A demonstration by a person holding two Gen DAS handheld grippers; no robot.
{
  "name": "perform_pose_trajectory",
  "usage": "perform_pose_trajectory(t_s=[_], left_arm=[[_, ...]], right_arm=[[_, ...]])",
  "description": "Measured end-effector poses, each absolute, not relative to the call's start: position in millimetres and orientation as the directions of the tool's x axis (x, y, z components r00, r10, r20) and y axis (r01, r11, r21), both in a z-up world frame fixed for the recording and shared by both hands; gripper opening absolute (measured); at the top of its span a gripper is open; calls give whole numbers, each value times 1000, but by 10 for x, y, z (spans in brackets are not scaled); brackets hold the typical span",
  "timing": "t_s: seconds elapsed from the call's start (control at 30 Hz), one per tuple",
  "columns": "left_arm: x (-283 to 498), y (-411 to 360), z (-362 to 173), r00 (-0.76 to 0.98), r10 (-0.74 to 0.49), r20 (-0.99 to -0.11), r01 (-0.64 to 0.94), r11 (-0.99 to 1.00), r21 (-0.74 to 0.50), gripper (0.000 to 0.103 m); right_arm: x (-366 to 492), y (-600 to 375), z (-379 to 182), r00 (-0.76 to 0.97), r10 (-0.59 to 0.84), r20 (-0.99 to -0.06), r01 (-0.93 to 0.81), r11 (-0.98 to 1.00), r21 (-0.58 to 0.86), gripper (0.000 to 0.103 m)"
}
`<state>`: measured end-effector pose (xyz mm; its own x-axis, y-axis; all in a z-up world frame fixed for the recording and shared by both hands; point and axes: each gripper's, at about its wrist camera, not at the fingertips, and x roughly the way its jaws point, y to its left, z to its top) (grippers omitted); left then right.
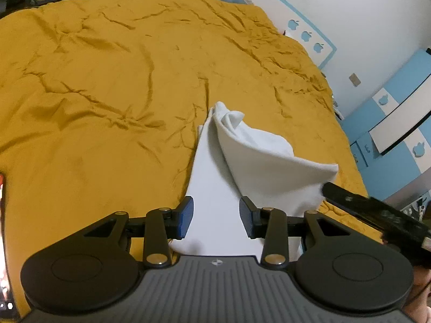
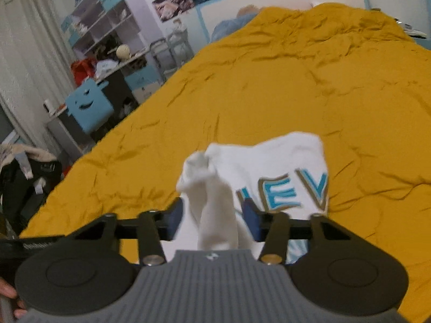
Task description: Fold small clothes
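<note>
Blue-padded fingers of the left gripper [image 1: 216, 219] stand spread apart, with a flat strip of the white garment [image 1: 215, 188] running between them and touching neither pad as far as can be seen. Beyond that gripper, the garment rises into a peaked fold, and its raised right-hand flap reaches the dark tip of the right gripper [image 1: 327, 188], which enters from the right side. Whether that tip actually clamps the flap cannot be told from the left wrist view. Seen from the right wrist, the right gripper [image 2: 214, 218] has a bunched roll of white cloth passing up between its fingers; the pads sit to either side of the bundle with a visible gap, and the picture is too blurred to tell whether they pinch it. Beyond this gripper, the white garment [image 2: 282, 161] lies on the mustard-yellow bedcover [image 2: 296, 80] showing teal letters edged in tan. Left of the bedcover stands a cluttered shelf unit [image 2: 107, 32].
</note>
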<state>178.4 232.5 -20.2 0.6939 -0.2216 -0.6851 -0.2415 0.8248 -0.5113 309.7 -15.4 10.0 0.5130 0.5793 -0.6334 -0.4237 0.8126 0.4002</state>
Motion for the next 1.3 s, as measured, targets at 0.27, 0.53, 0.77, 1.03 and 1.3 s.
perform_pose_trajectory(t_s=[0.27, 0.53, 0.77, 1.03, 1.3], left_arm=[[1639, 2452, -224, 686, -186, -703, -280, 825, -491, 46], [1657, 2495, -325, 683, -207, -700, -292, 801, -522, 46], [1721, 2420, -436, 659, -264, -704, -259, 800, -541, 52], [1835, 2209, -593, 598, -224, -770, -231, 871, -433, 61], [1845, 2197, -691, 596, -222, -772, -233, 872, -430, 32]], right_arm=[[2765, 421, 103, 434, 641, -633, -671, 699, 247, 0], [2474, 1000, -409, 280, 593, -755, -827, 549, 125, 0], [2597, 887, -588, 178, 634, -752, -767, 569, 298, 12], [2442, 462, -387, 268, 632, -727, -717, 635, 288, 26], [2234, -352, -356, 477, 449, -755, -624, 778, 68, 37]])
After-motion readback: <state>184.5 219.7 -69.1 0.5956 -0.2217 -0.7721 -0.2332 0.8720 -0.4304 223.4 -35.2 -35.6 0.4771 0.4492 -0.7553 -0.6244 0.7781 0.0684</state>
